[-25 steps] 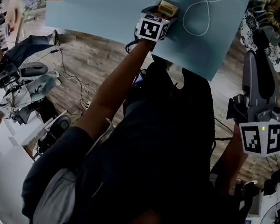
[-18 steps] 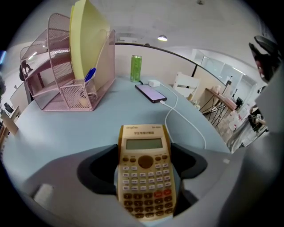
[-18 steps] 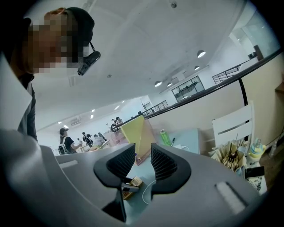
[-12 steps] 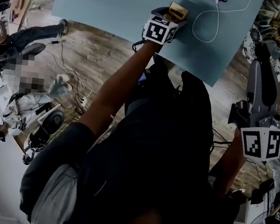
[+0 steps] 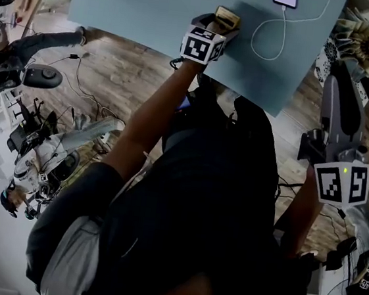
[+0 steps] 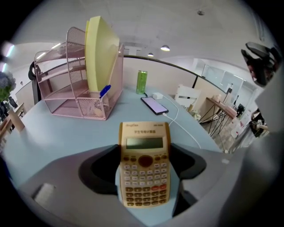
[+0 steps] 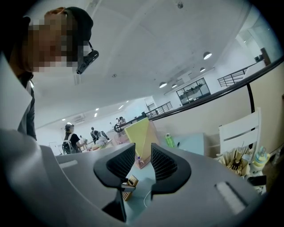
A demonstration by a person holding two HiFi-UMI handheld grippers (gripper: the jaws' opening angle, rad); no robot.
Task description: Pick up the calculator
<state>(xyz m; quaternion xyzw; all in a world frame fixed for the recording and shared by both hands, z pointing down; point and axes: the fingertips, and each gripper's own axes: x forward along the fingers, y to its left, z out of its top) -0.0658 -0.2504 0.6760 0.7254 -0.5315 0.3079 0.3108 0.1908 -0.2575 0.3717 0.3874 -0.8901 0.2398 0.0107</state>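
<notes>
A tan calculator (image 6: 144, 150) with a grey display lies lengthwise between the jaws of my left gripper (image 6: 145, 170). Both dark pads (image 6: 106, 170) rest against its long sides, and the jaws are closing on it. It hangs just above the light blue table (image 6: 57, 133), keys facing up. In the head view the calculator (image 5: 227, 16) sticks out beyond the left gripper (image 5: 219, 24) near the table's front edge. My right gripper (image 5: 344, 74) is held off the table's right side, over the wooden floor. In its own view the right gripper (image 7: 143, 162) shows a narrow gap with nothing in it.
A pink wire desk organiser (image 6: 75, 95) holding a yellow folder (image 6: 101, 53) stands at the back left of the table. Beyond the calculator are a green can (image 6: 141, 82) and a phone (image 6: 154, 105) on a white cable (image 6: 184, 128). A white chair (image 7: 239, 133) stands to the right.
The left gripper has risen slightly with the calculator still between its jaws. The phone has come into the head view's top edge. The right gripper stays about where it was.
</notes>
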